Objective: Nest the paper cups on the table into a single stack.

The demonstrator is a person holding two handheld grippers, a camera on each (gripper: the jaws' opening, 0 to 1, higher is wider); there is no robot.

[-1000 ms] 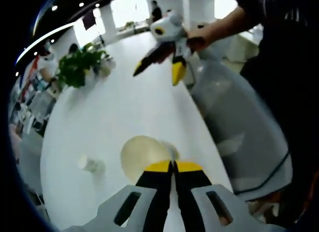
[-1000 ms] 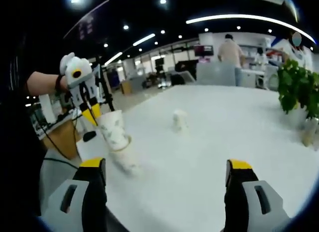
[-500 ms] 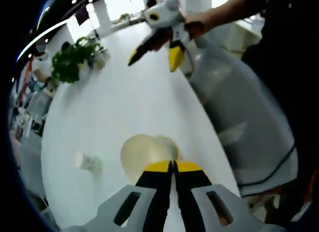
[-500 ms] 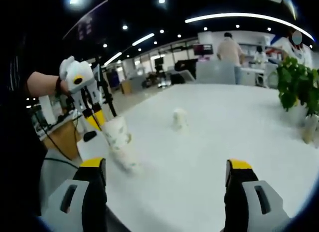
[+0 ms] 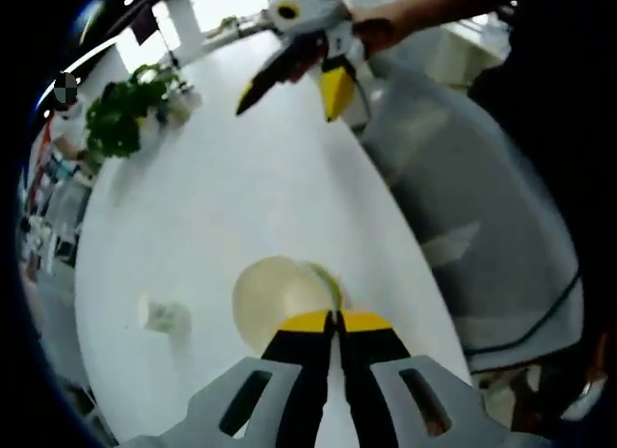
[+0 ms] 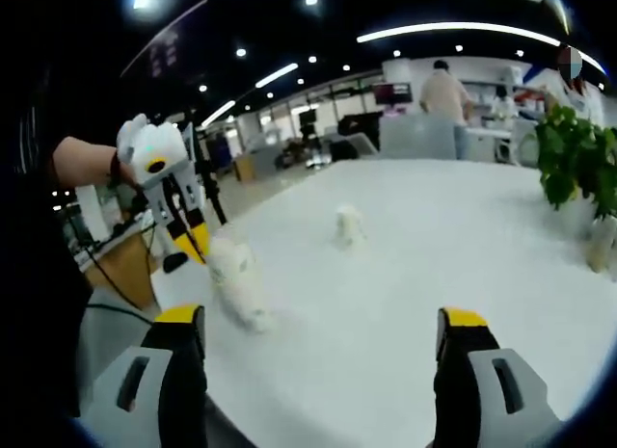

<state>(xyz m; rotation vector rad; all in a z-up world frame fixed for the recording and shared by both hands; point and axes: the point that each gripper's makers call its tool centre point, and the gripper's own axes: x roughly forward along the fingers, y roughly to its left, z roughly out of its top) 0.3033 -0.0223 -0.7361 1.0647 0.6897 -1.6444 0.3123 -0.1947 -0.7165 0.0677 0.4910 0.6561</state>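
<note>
Left gripper [image 5: 335, 318] is clenched on the rim of a paper cup [image 5: 280, 296], which is pressed mouth-up into the stack [image 6: 237, 284] near the worktop [image 5: 241, 188] edge. Right gripper [image 6: 323, 323] is released, jaws wide, nothing held. One loose cup [image 6: 348, 224] is seen further out on the worktop, well apart from the stack — roughly straight ahead of the right gripper, between its jaws' lines. Its axis can't be told, too blurred. Right gripper is judged nearer — next pick likely falls to it.
</note>
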